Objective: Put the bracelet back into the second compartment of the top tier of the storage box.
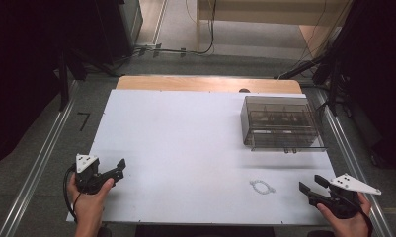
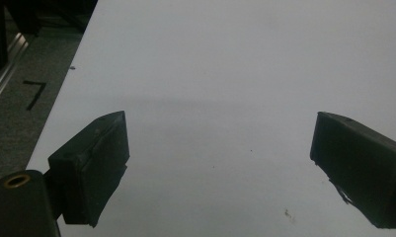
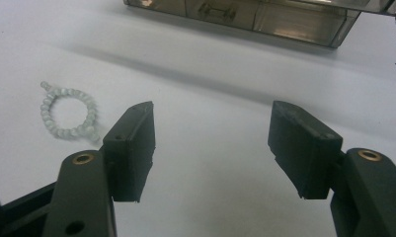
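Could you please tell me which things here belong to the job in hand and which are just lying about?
In play:
bead bracelet
right gripper, open, nearest the bracelet
left gripper, open

Lying about:
smoky clear drawer box
cables on the floor

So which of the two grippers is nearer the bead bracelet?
The right gripper: the bead bracelet lies on the white table just left of its open jaws. The left gripper is across the table, also open.

No readable text, label, brand or number anywhere. The one sign is a black corner mark [image 1: 84,120] taped on the grey floor [image 1: 47,148], left of the white table [image 1: 185,148].
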Motion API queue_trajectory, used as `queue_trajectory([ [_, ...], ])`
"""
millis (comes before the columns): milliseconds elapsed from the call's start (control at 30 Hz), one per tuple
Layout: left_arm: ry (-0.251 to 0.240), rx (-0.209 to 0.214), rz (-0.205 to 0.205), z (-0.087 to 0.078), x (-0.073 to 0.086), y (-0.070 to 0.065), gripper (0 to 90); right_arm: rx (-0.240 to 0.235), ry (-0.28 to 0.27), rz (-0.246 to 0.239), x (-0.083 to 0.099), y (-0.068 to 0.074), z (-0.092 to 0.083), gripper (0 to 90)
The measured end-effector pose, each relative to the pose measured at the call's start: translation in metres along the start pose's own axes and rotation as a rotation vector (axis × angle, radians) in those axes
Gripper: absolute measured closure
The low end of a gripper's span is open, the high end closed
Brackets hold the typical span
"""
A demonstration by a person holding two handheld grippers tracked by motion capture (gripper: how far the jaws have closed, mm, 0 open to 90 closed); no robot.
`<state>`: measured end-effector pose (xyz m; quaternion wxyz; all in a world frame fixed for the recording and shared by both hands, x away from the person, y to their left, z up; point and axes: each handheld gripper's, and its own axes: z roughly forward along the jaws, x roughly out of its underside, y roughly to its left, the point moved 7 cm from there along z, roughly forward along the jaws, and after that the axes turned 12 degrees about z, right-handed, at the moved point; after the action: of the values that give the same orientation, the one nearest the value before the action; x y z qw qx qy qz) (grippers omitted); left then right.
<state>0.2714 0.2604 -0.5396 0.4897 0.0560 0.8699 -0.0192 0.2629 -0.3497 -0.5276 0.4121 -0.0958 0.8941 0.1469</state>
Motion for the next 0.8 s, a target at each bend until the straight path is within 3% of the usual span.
queue_trajectory([
  [800,0.004,0.011,0.000,0.001,0.001,-0.002,8.7,-0.034,0.021,-0.056,-0.007,0.016,0.011,33.1],
])
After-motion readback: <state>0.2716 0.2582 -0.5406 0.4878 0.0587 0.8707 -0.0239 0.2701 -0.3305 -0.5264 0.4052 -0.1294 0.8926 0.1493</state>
